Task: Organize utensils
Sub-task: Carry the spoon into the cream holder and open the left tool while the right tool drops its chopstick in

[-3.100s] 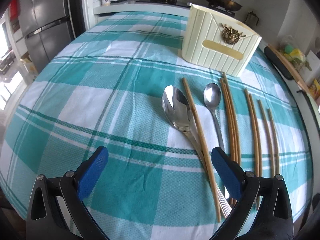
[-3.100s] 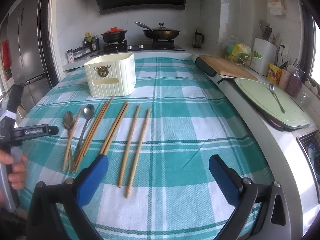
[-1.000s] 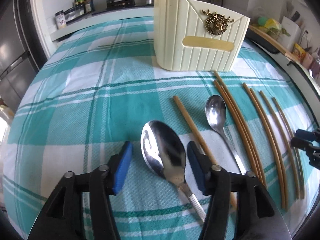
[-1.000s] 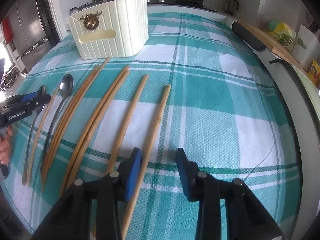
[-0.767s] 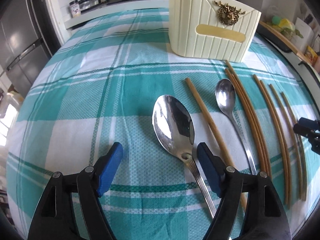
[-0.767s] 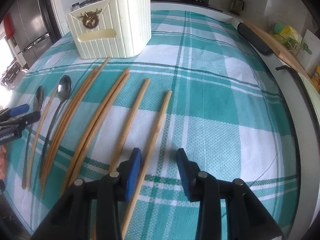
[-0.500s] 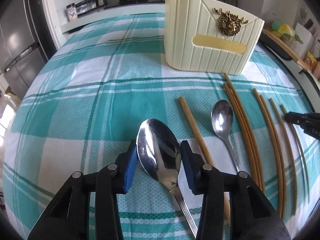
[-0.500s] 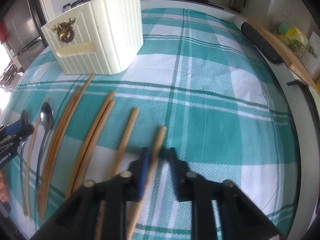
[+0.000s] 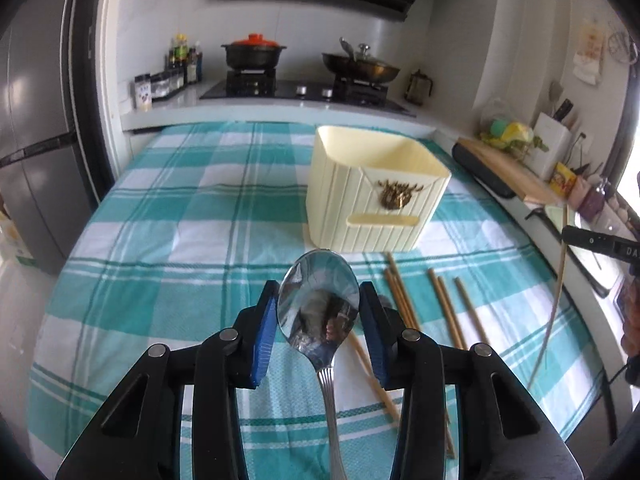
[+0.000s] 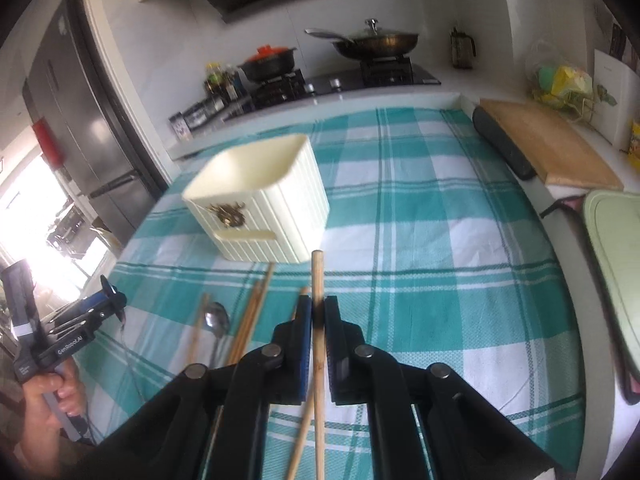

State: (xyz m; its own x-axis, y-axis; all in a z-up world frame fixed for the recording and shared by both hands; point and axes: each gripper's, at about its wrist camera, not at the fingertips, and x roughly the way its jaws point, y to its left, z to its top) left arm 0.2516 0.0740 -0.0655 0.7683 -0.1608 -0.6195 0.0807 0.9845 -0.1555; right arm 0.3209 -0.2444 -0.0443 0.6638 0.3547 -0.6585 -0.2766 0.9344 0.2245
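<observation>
In the left wrist view, the left gripper (image 9: 319, 322) is clenched on the bowl of a large metal spoon (image 9: 318, 312), which is lifted above the checked tablecloth (image 9: 160, 248). The cream holder (image 9: 372, 196) stands open-topped behind it. Several wooden chopsticks (image 9: 440, 300) lie on the cloth just in front of the holder.

In the right wrist view, the right gripper (image 10: 316, 322) is closed tightly on one chopstick (image 10: 318, 344), held above the cloth. A small spoon (image 10: 216, 320) lies beside the other chopsticks. At the left, a hand (image 10: 52, 396) holds the other gripper.
</observation>
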